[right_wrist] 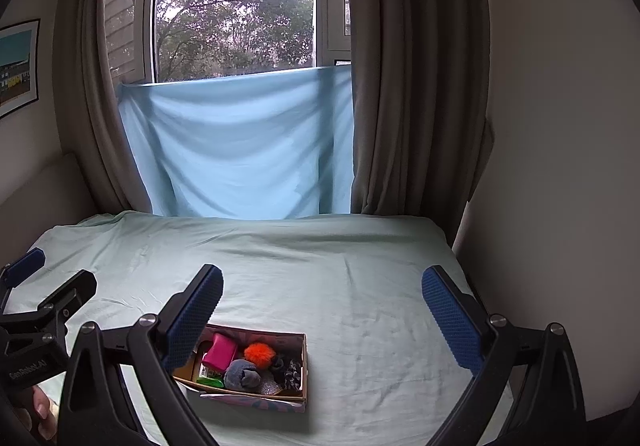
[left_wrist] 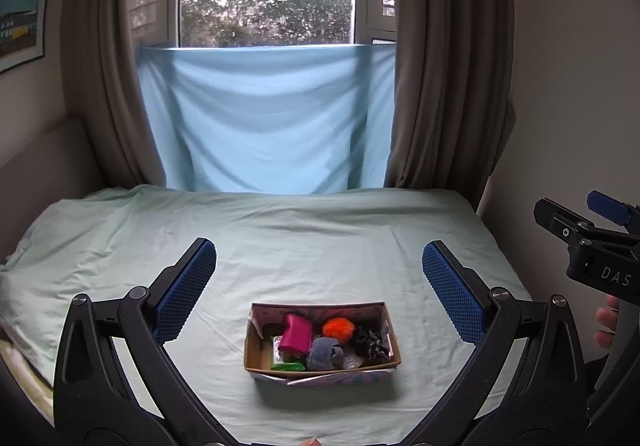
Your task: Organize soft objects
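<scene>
left gripper point(left_wrist: 319, 288): jaws spread wide, nothing between them, held above the bed, box just below the gap
right gripper point(right_wrist: 322, 316): jaws wide apart, empty, box low and left under its left finger
box point(left_wrist: 394, 334): open cardboard, near the front of the bed point(left_wrist: 280, 238), on the pale green sheet
inside box: pink pouch point(left_wrist: 296, 334), orange pompom point(left_wrist: 338, 327), grey sock roll point(left_wrist: 326, 353), black-and-white scrunchie point(left_wrist: 370, 340), green packet point(left_wrist: 288, 366), all packed touching
behind: blue cloth point(left_wrist: 264, 126) across the window, brown curtains point(left_wrist: 440, 86) either side
</scene>
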Demonstrator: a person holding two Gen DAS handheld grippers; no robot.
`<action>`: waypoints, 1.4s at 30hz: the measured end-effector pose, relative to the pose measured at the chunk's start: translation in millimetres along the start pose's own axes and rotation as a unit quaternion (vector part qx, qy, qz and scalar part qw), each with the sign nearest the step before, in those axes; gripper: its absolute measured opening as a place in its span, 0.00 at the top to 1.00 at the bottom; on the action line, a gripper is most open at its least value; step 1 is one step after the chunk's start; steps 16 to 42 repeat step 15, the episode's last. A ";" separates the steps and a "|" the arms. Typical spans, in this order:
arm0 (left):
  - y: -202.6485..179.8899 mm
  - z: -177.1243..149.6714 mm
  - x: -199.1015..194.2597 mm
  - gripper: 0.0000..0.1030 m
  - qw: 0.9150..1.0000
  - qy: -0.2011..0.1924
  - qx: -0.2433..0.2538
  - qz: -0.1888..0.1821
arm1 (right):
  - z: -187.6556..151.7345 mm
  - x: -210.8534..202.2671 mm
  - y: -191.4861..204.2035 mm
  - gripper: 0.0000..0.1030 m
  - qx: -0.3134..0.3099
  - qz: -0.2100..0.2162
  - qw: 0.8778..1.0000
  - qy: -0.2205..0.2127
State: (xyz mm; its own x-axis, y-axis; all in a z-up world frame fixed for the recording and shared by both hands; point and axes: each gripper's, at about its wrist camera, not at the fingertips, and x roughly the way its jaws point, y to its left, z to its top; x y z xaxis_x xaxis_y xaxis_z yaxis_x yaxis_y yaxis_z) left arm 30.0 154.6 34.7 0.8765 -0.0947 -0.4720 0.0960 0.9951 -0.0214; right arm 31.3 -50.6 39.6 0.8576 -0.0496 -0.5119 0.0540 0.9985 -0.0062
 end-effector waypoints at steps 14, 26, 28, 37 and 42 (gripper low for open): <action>29.0 6.4 26.6 0.00 1.000 0.011 -0.015 -0.009 | 2.4 32.0 25.6 0.04 -0.001 -0.007 1.000 0.030; 31.4 5.7 31.9 0.00 1.000 0.017 -0.013 -0.006 | 1.3 36.3 28.0 0.04 0.001 -0.008 0.999 0.033; 31.4 5.7 31.9 0.00 1.000 0.017 -0.013 -0.006 | 1.3 36.3 28.0 0.04 0.001 -0.008 0.999 0.033; 31.4 5.7 31.9 0.00 1.000 0.017 -0.013 -0.006 | 1.3 36.3 28.0 0.04 0.001 -0.008 0.999 0.033; 31.4 5.7 31.9 0.00 1.000 0.017 -0.013 -0.006 | 1.3 36.3 28.0 0.04 0.001 -0.008 0.999 0.033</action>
